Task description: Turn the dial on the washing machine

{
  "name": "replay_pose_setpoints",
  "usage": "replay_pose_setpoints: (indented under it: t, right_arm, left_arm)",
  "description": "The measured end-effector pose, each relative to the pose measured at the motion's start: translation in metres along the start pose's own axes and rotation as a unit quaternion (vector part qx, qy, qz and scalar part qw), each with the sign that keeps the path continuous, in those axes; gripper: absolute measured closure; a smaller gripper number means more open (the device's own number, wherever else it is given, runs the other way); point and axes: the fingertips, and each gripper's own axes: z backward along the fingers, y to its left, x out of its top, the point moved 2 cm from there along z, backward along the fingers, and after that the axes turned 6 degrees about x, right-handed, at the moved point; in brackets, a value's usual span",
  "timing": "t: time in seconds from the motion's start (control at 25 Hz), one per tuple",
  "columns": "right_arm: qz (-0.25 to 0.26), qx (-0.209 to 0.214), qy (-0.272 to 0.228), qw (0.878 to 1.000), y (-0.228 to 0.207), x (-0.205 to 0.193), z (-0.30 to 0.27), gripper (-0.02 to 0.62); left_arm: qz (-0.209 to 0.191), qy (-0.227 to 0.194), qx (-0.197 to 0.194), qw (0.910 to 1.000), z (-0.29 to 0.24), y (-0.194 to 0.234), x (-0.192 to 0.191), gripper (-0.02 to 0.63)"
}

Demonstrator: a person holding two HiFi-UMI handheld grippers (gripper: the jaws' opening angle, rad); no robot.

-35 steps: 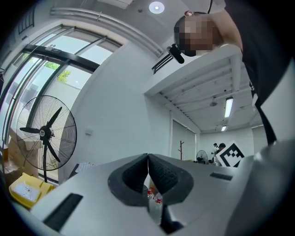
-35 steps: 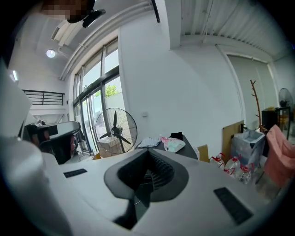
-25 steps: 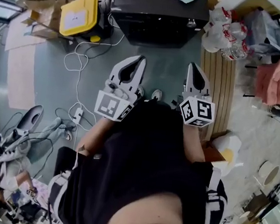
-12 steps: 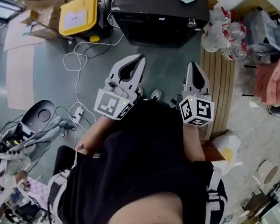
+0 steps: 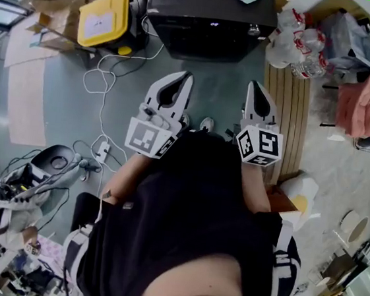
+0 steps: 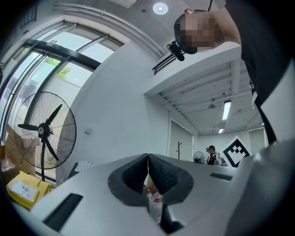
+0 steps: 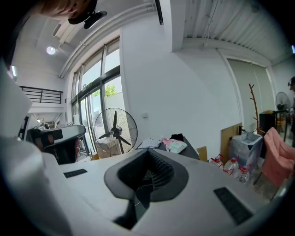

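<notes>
We've got the left gripper [image 5: 187, 79] and right gripper [image 5: 255, 87] close in front of us, both jaws clenched together on nothing. Farther out sits the washing machine [image 5: 210, 11], with its dial [image 5: 253, 31] toward the right, well apart from both.

All-black clothing up top, pale grey hardware out front.
There's the short-sleeved black top [image 5: 185, 204] and dark shorts [image 5: 287, 256] banded with white stripes. The left tongs [image 5: 185, 79] and right tongs [image 5: 255, 88] wear pale grey shells with black ribbed pads [image 6: 131, 171]. Each carries a cube [image 5: 148, 138] of black-and-white square markers.
</notes>
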Motion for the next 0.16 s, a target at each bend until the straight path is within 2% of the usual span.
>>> replay_pose_setpoints:
  t: [0.16]
  right_arm:
    - [0.000,-0.001,0.002,1.000,0.0010,-0.0011,0.0015,0.571]
  left_arm:
    - [0.003,0.000,0.000,1.0000,0.0009,-0.0005,0.0006,0.584]
